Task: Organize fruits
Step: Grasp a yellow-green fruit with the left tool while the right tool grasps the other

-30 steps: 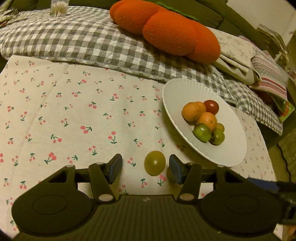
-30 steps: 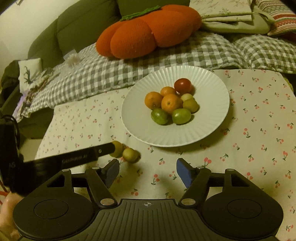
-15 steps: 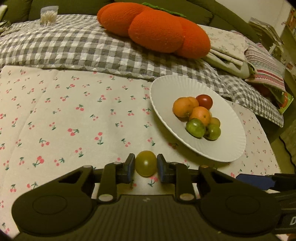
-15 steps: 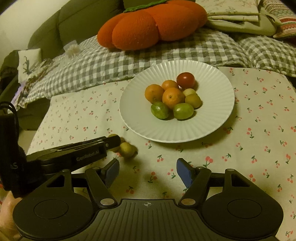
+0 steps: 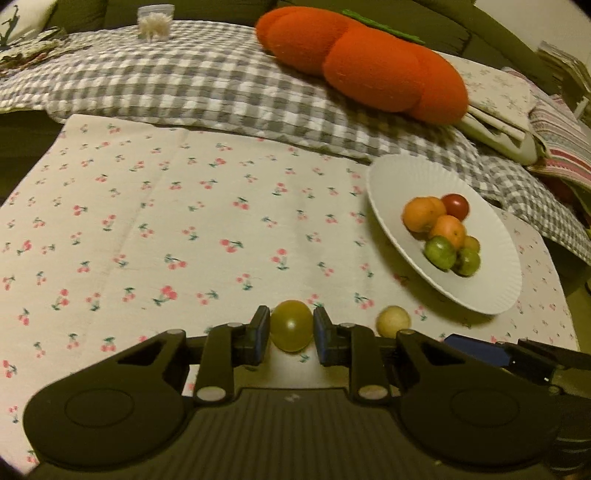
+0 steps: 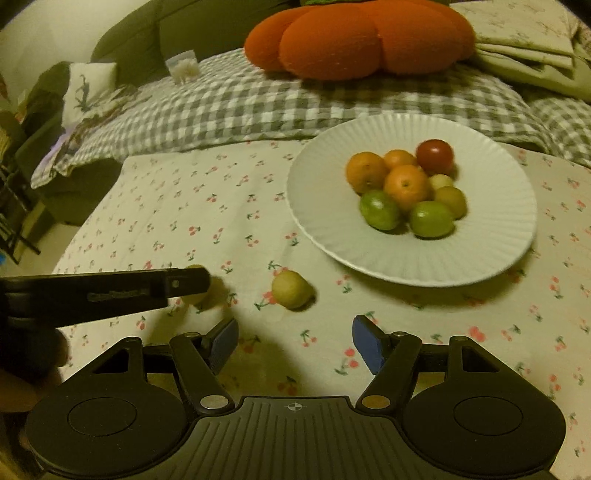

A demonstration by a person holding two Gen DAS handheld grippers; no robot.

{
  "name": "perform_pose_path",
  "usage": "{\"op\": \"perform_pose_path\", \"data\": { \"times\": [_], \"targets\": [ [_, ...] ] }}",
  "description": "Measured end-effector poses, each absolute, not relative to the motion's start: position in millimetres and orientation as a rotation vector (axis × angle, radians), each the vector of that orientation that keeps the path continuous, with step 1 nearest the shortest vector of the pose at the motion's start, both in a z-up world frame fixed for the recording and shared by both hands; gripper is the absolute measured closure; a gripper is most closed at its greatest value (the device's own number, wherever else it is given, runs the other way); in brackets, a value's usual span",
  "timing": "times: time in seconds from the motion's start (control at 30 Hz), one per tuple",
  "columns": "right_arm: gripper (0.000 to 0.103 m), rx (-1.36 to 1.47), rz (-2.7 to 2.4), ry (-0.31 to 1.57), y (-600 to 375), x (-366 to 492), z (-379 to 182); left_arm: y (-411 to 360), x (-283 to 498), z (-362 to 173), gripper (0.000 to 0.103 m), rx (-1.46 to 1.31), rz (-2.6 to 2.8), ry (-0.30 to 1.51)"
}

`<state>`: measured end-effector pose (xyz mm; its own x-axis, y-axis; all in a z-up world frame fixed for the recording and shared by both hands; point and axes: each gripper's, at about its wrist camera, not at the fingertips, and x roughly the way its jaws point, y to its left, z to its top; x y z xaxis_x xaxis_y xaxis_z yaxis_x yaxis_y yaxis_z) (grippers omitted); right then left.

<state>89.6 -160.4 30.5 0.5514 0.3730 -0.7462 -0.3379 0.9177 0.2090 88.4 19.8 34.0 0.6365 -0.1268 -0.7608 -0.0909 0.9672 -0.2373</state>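
My left gripper (image 5: 291, 328) is shut on a yellow-green grape (image 5: 291, 325), low over the cherry-print cloth. A pale round fruit (image 5: 393, 320) lies on the cloth just to its right; it also shows in the right wrist view (image 6: 291, 288). The white ribbed plate (image 5: 491, 291) at the right holds oranges (image 5: 419, 214), a red tomato (image 5: 455, 205) and green fruits (image 5: 439, 252). My right gripper (image 6: 294, 341) is open and empty, just short of the pale fruit. The left gripper shows there as a dark bar (image 6: 110, 291), mostly hiding the grape.
A grey checked blanket (image 5: 207, 81) with an orange pumpkin cushion (image 5: 365, 62) lies beyond the cloth. Folded linens (image 5: 509, 99) are stacked at the far right. A small white cup (image 5: 154, 20) stands at the back. The cloth's edge drops off at the right.
My left gripper closed on the grape, then swung left so the plate sits further right in view. My right gripper moved nearer the pale fruit and stayed open.
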Motion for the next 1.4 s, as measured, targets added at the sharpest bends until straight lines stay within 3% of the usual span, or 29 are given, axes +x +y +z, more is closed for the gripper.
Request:
{"op": "perform_pose_path", "data": {
  "times": [0.33,0.43,0.5,0.53,1.4],
  "targets": [
    [0.039,0.006,0.433,0.809,-145,100,18,23,93,28,0.08,-0.265,0.006,0.915],
    [0.053,-0.01,0.418,0.799,-140,103,11,24,94,28,0.08,-0.272,0.004,0.916],
    [0.076,-0.037,0.401,0.774,-138,103,9,23,94,28,0.08,-0.265,0.005,0.914],
    [0.078,-0.05,0.398,0.768,-138,104,9,23,94,28,0.08,-0.263,0.005,0.913],
    [0.078,0.054,0.41,0.844,-143,94,32,10,82,49,0.08,-0.197,-0.024,0.838]
  ]
}}
